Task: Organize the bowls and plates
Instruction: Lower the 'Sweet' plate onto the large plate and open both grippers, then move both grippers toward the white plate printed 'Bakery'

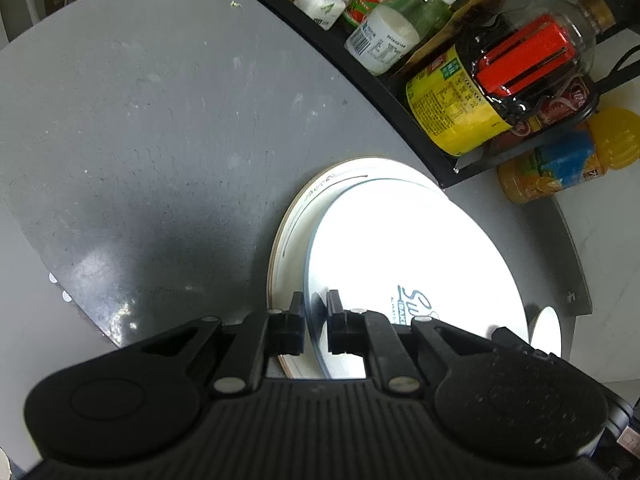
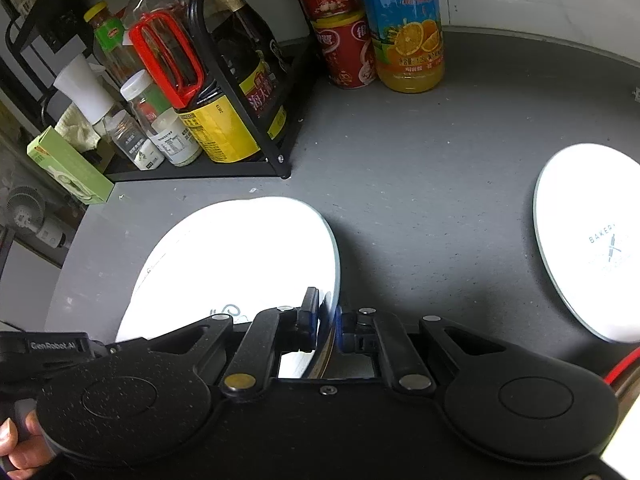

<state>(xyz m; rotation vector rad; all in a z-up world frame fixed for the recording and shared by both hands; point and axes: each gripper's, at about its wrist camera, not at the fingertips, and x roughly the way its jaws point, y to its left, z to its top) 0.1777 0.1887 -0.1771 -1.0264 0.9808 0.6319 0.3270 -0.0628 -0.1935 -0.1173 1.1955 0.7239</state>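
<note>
Round glossy white plate (image 1: 416,248) pinched by both jaws.

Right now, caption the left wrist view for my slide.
Left gripper clamps top plate over a second plate.

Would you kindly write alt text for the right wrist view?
The right gripper grips the rim of a white plate on a grey counter. A second white plate lies to the right, a black condiment rack and juice bottle behind.
</note>
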